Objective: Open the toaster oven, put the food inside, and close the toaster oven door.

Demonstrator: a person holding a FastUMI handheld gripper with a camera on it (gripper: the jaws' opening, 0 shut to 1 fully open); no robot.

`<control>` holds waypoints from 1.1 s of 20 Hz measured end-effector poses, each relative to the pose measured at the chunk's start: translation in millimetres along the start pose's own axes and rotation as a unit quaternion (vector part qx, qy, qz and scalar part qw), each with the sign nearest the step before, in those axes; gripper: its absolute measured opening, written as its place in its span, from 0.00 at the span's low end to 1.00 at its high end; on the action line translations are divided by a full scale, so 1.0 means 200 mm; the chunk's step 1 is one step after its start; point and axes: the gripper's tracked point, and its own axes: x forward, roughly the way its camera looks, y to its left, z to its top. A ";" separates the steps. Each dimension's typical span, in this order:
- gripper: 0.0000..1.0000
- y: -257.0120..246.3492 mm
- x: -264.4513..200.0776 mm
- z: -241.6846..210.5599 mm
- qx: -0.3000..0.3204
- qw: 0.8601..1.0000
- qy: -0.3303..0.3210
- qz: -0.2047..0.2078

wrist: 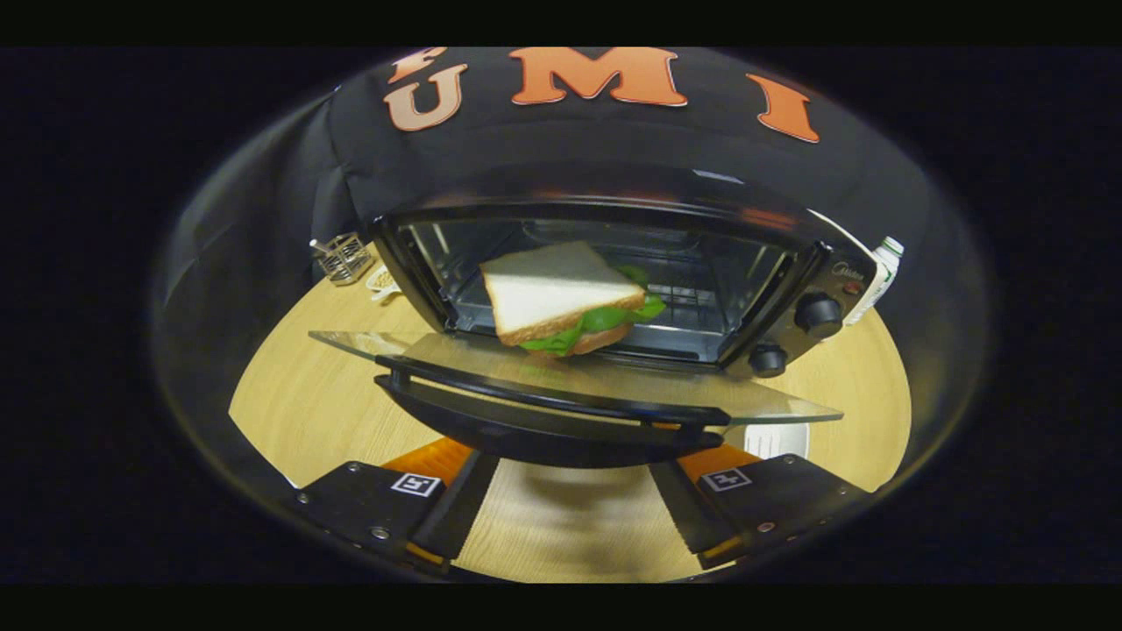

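Oven (614,263) holds the sandwich (565,298), its lowered door (561,386) lying crosswise just ahead of the gripper's (574,508) open, empty fingers.

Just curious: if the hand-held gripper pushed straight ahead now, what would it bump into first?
Probably the open oven door, its handle just beyond the hand-held gripper's spread fingers; depth is uncertain.

Cam low, near, facing oven (614,289), seemingly.

Cloth-walled recording booth: wooden table (298,412), toaster oven (789,289), bottle (881,272).
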 end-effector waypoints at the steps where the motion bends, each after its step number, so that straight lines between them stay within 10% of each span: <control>1: 0.92 -0.01 0.00 0.01 0.003 1.000 0.003 0.002; 14: 0.93 -0.19 -0.12 0.45 0.026 0.996 -0.085 -0.029; 22: 0.92 -0.35 -0.63 0.78 -0.001 0.974 -0.223 -0.041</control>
